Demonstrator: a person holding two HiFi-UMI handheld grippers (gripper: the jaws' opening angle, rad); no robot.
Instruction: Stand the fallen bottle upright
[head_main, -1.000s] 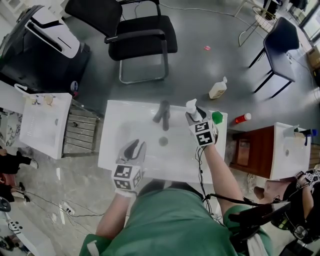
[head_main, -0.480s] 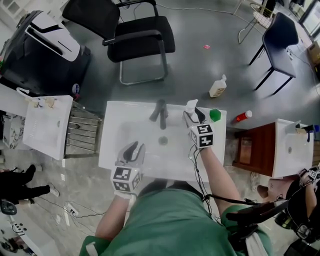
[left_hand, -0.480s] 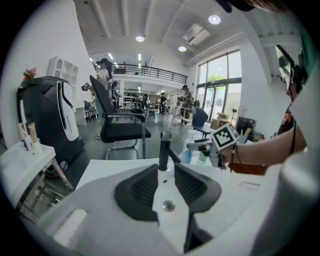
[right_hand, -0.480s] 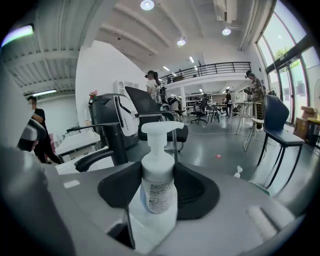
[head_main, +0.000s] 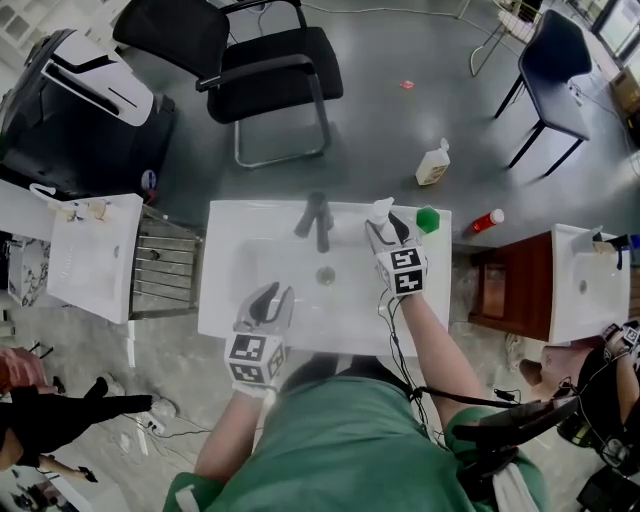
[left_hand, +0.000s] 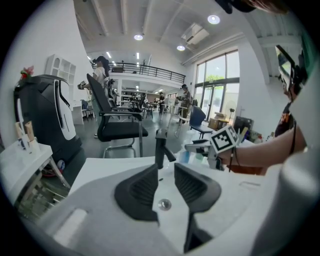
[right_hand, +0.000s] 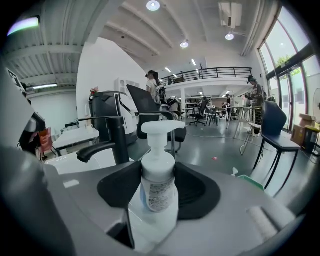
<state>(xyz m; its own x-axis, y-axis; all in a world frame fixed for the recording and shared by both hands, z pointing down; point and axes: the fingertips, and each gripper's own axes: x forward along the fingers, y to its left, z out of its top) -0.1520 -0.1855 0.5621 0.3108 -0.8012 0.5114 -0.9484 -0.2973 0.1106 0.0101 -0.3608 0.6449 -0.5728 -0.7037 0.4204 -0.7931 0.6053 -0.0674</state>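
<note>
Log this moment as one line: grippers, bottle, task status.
right gripper: shut on bottle | bottle: upright, by faucet | left gripper: open, empty, over sink | task: bottle not released

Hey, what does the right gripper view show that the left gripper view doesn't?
Only the right gripper view shows the bottle close up: upright, pump on top, clamped between its jaws. Only the left gripper view shows the left gripper, open and empty, over the drain, plus the right gripper from the side. Both show the faucet and black chair.
</note>
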